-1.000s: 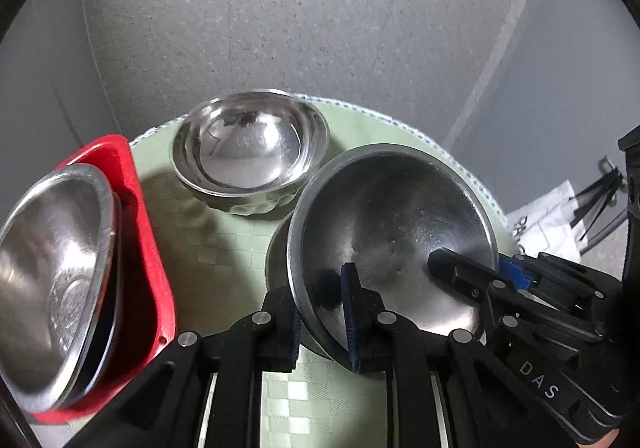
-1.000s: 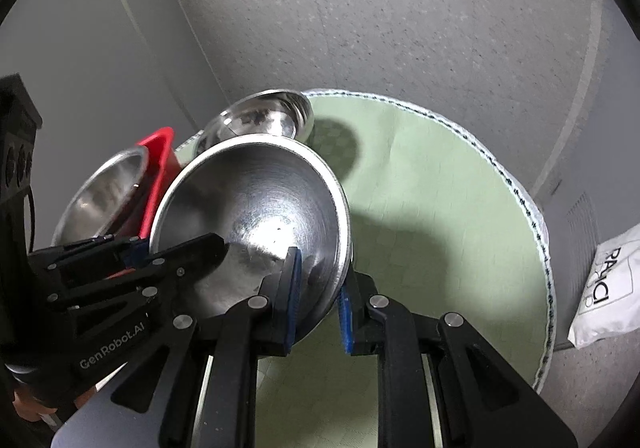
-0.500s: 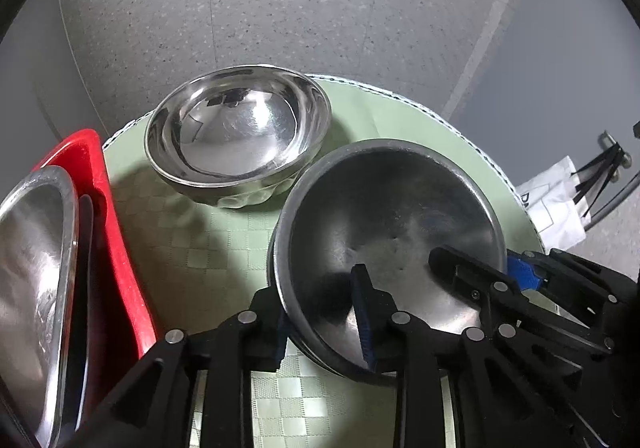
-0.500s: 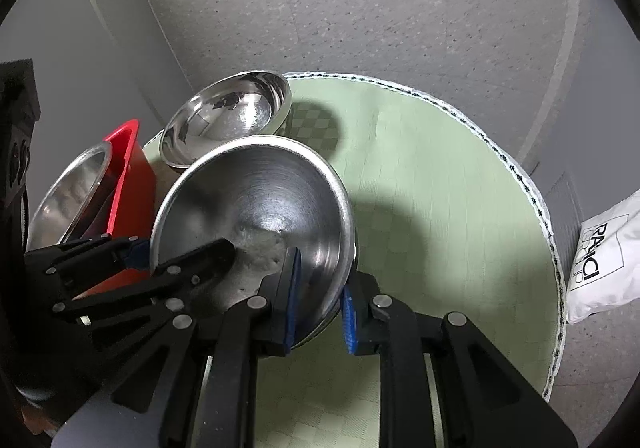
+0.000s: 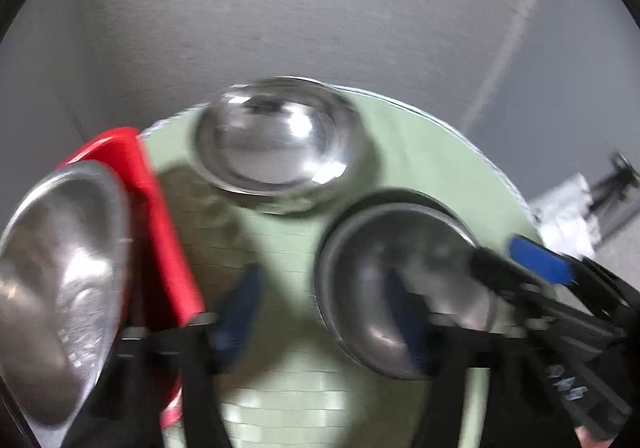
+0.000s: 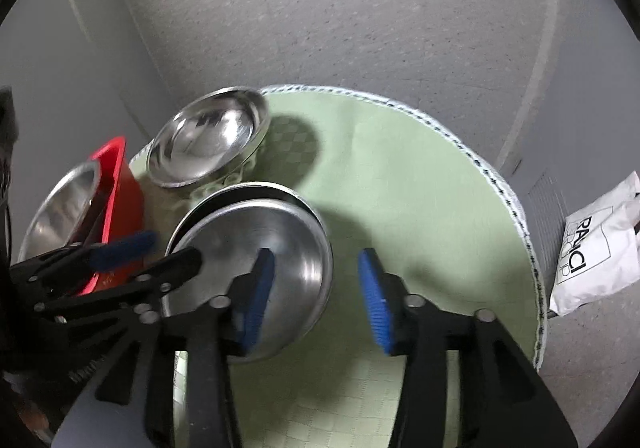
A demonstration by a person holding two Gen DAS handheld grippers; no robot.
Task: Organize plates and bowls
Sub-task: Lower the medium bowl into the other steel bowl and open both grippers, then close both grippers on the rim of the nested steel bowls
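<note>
Left gripper (image 5: pixel 320 312): jaws spread wide, blue pads facing each other across an open gap, nothing clamped between them; its outline is smeared by motion blur. Right gripper (image 6: pixel 316 296): jaws likewise parted, blue pads well apart, gripping nothing. The two grippers sit close together, each intruding into the other's view, the left at the right one's left side.

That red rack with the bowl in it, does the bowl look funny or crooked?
A little. The steel bowl stands on edge in the red rack, leaning, unlike the two bowls sitting flat on the green mat. For a drying rack, that looks intended.
</note>
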